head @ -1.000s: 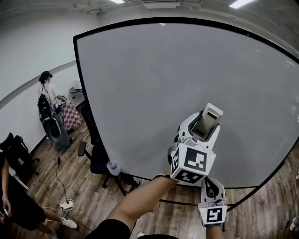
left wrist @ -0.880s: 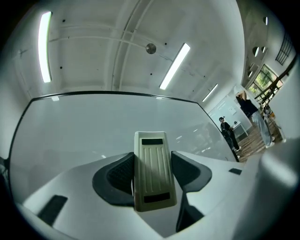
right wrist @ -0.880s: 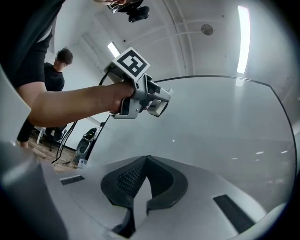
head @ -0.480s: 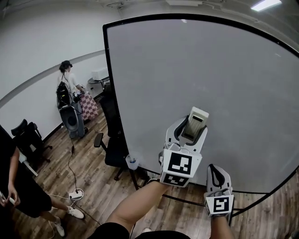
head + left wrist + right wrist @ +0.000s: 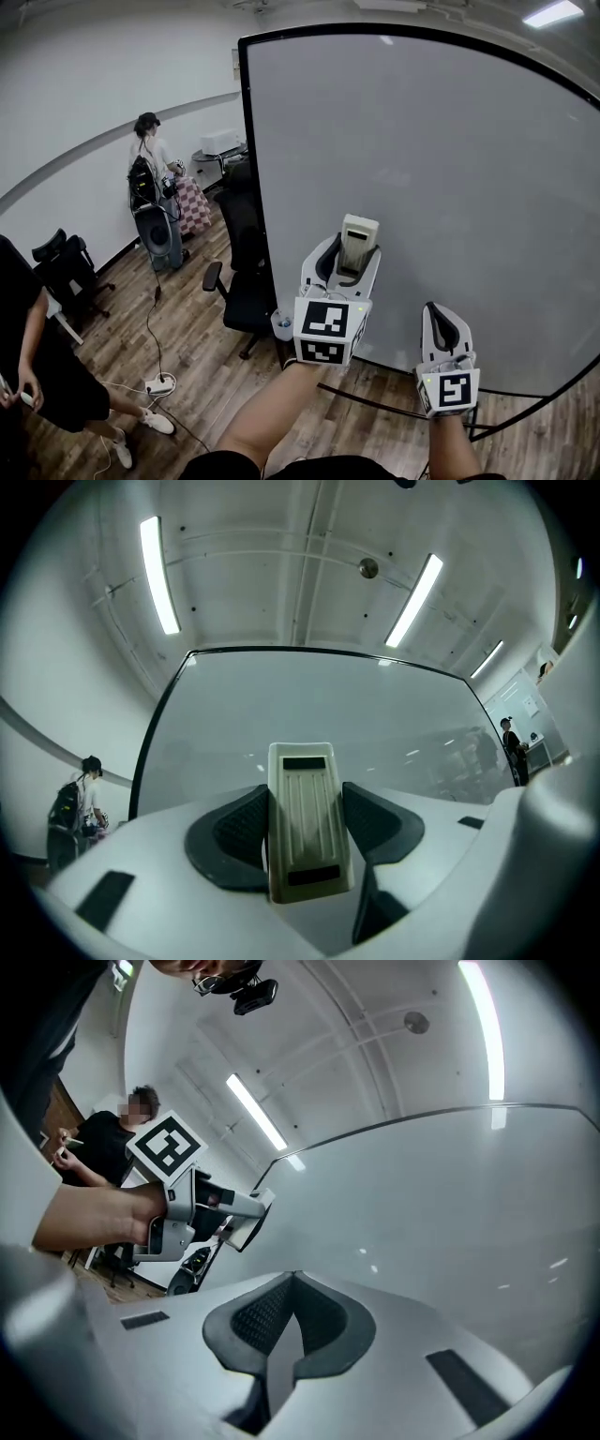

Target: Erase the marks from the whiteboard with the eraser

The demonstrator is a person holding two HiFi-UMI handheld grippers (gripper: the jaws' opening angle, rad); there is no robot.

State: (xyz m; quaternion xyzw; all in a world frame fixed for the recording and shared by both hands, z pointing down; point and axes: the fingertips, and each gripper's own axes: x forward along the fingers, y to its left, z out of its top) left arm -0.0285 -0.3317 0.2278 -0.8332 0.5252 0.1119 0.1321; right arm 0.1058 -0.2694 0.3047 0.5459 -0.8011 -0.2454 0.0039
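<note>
The whiteboard (image 5: 441, 178) in its black frame fills the right of the head view, and I see no marks on its surface. My left gripper (image 5: 353, 255) is shut on the pale eraser (image 5: 357, 239), which it holds upright in front of the board's lower left part. In the left gripper view the eraser (image 5: 302, 841) sits between the two dark pads, pointing at the whiteboard (image 5: 309, 700). My right gripper (image 5: 438, 317) is lower and to the right, shut and empty. Its pads (image 5: 258, 1321) meet in the right gripper view, where the left gripper (image 5: 246, 1218) shows at the left.
A black office chair (image 5: 246, 281) stands by the board's left edge, with a small cup (image 5: 281, 325) at the board's foot. One person (image 5: 150, 155) stands at the back left, another (image 5: 28, 328) at the left edge. A power strip (image 5: 157, 384) and cable lie on the wooden floor.
The head view has swung left, so the board's left edge now sits further right. My left gripper with the eraser has dropped and moved left. The right gripper has risen slightly.
</note>
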